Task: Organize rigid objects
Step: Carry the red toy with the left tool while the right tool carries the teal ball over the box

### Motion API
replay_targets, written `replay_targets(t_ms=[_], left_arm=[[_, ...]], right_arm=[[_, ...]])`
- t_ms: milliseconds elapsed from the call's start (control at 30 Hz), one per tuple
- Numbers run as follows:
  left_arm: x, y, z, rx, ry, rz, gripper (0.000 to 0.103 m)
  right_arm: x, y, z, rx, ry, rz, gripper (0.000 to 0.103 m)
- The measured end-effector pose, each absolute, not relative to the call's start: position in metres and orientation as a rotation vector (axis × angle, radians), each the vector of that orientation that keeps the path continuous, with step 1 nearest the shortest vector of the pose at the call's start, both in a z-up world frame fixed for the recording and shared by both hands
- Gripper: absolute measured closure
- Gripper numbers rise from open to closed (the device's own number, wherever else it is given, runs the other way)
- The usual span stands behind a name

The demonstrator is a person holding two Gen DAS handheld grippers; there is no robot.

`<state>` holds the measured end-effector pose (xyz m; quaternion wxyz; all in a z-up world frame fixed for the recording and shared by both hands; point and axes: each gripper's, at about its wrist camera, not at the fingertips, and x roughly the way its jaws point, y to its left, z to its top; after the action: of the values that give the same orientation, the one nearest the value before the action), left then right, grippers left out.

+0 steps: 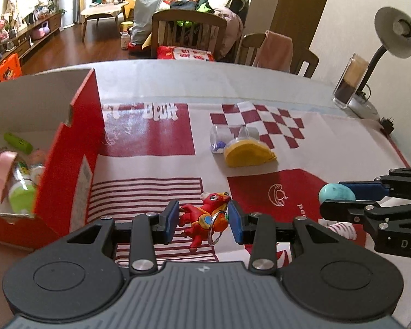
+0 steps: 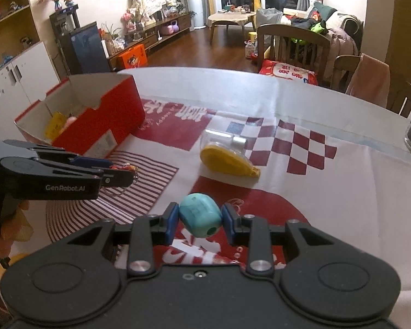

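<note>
My left gripper (image 1: 202, 218) is shut on a red toy horse keychain (image 1: 205, 215) with a metal ring, just above the red-and-white cloth, right of the red cardboard box (image 1: 82, 148). It also shows in the right wrist view (image 2: 117, 171). My right gripper (image 2: 197, 219) is shut on a teal egg-shaped object (image 2: 200, 215), also seen in the left wrist view (image 1: 335, 192). A yellow tape dispenser (image 1: 248, 155) and a clear small bottle (image 1: 224, 138) lie on the cloth further back. The box holds several small items, among them a green tube (image 1: 17, 142).
A glass cup (image 1: 349, 82) and a desk lamp (image 1: 391, 35) stand at the table's far right. Wooden chairs (image 1: 189, 33) stand behind the table's far edge. A pink-striped object (image 1: 341, 229) lies under my right gripper.
</note>
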<state>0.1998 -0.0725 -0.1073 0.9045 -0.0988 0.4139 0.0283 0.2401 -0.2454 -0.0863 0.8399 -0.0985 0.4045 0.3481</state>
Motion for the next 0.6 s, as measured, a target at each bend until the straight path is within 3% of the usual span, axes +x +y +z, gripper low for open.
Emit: replay_targets(t_ms=[600], left_arm=[[0.162, 0.01, -0.045, -0.2, 0.775, 0.008, 0.065]], right_arm=[[0.205, -0.154, -0.035, -0.176, 0.792, 0.742, 0.071]])
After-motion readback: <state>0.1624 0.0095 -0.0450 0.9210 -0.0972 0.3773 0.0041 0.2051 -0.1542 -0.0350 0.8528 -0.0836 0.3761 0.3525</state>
